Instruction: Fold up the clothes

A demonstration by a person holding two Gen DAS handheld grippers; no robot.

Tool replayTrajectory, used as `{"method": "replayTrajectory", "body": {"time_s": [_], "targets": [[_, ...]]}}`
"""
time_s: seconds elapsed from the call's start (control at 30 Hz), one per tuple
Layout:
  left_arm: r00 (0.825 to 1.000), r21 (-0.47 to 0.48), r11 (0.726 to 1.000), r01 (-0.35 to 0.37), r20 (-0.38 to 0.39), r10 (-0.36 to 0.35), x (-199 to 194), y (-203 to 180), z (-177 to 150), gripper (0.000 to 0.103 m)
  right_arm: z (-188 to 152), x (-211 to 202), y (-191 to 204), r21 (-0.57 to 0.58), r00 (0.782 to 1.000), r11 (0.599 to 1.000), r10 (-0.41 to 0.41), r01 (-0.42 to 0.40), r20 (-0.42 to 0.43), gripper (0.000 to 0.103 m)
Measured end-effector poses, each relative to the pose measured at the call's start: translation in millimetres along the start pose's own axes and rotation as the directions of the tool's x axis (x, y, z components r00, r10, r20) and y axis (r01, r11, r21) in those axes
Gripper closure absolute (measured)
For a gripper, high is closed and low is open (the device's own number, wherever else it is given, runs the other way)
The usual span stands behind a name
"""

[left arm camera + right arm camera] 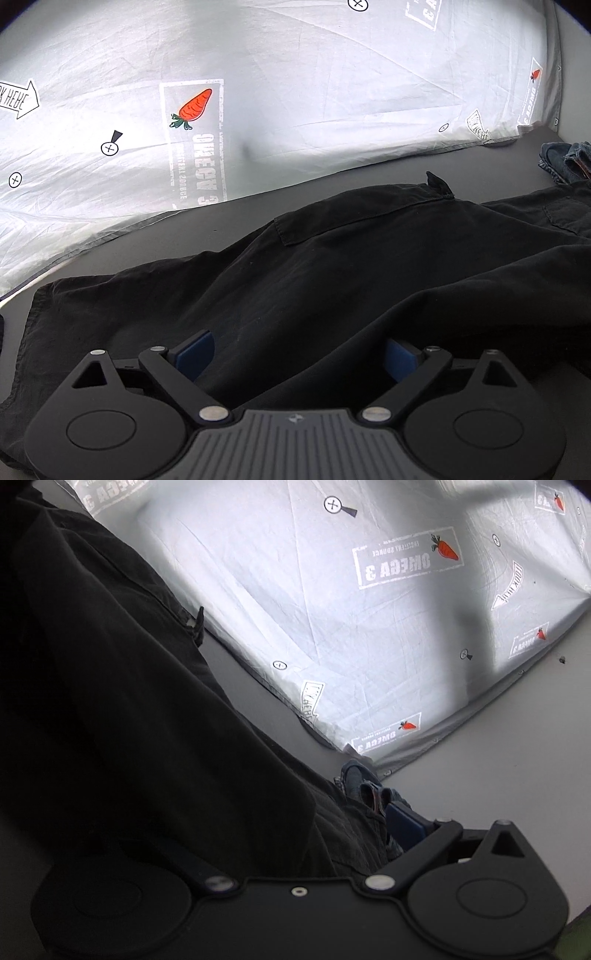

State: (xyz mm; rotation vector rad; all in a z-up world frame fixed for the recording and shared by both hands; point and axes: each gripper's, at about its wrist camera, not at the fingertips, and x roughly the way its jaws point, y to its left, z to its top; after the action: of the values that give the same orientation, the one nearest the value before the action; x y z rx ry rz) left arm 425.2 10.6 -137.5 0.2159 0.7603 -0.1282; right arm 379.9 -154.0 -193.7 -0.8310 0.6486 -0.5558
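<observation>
With the left gripper [295, 356] spread wide over the black trousers [332, 266], pinch one near hem layer cleanly; the right gripper's [295, 834] spread cannot be told.

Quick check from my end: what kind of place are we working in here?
Probably a home or staged folding spot, not a workshop. Black trousers lie on a flat grey surface, beside a carrot-printed sheet, with a denim garment waiting nearby.
</observation>
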Motion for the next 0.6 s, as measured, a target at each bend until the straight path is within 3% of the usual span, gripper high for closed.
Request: {"method": "replayTrajectory", "body": {"time_s": [0.07, 0.13, 0.3, 0.5, 0.6], "targets": [[1.0, -0.013, 1.0, 0.013, -0.027, -0.013, 1, 5, -8, 0.003, -20, 5, -24, 0.063, 0.992, 0.996, 0.066, -0.06, -0.108, 0.001], [0.999, -0.023, 1.0, 0.004, -0.053, -0.005, 3, 8, -17, 0.003, -35, -4, -40, 0.114, 0.977, 0.985, 0.148, -0.131, -0.152, 0.001], [0.993, -0.101, 0.993, -0.066, -0.104, 0.055, 2, 26, -40, 0.003, -47, -34, -37, -0.008, 0.979, 0.984, 0.177, -0.179, -0.097, 0.001], [0.984, -0.115, 0.984, -0.136, -0.133, 0.12, -3, 52, -58, 0.003, -61, -33, -25, -0.129, 0.952, 0.949, 0.267, -0.286, -0.15, 0.001], [0.98, -0.125, 0.98, -0.152, -0.144, 0.134, -11, 61, -64, 0.002, -74, -43, -40, -0.117, 0.923, 0.921, 0.352, -0.371, -0.155, 0.002]]}}
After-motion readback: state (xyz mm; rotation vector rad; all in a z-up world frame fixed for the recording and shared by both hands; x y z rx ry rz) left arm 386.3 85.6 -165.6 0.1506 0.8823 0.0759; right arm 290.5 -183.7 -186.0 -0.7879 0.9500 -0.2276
